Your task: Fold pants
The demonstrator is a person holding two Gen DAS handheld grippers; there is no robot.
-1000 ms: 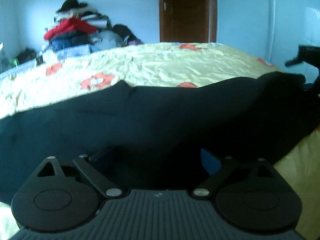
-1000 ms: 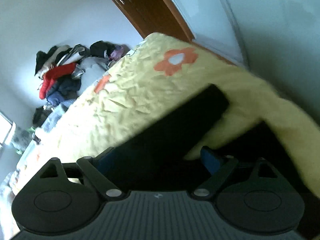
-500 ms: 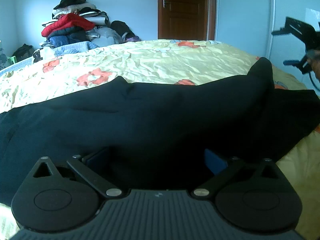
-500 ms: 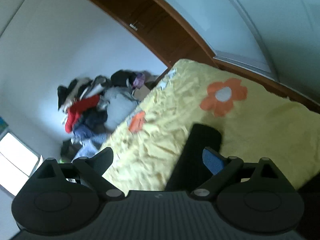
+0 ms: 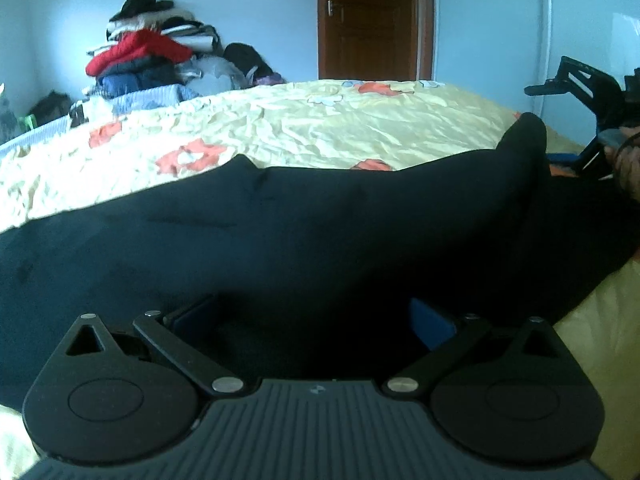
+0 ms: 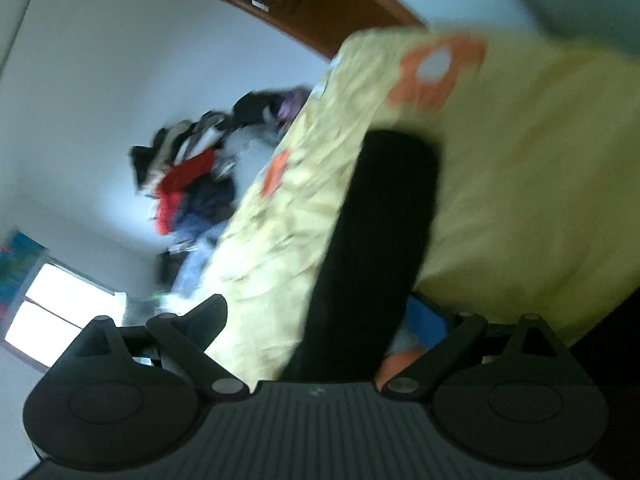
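Note:
The black pants (image 5: 300, 232) lie across the yellow flowered bedspread (image 5: 328, 128), filling the near half of the left wrist view. My left gripper (image 5: 312, 316) is low over the cloth with its jaws wide apart; the dark fabric lies between and under them. My right gripper (image 6: 320, 316) is open; a narrow black strip of the pants (image 6: 380, 240) runs up between its fingers. The right gripper also shows in the left wrist view (image 5: 588, 96) at the far right, above the raised end of the pants (image 5: 526, 136).
A pile of clothes with a red jacket (image 5: 140, 52) is heaped beyond the bed's far left corner. A brown door (image 5: 368, 20) and a white wall stand behind the bed. The bed's right edge (image 5: 600, 320) drops off near the left gripper.
The right gripper opened, lifted and tilted over the pants' end, then swung; its view is blurred now. The left gripper opened wider and stayed low on the cloth.

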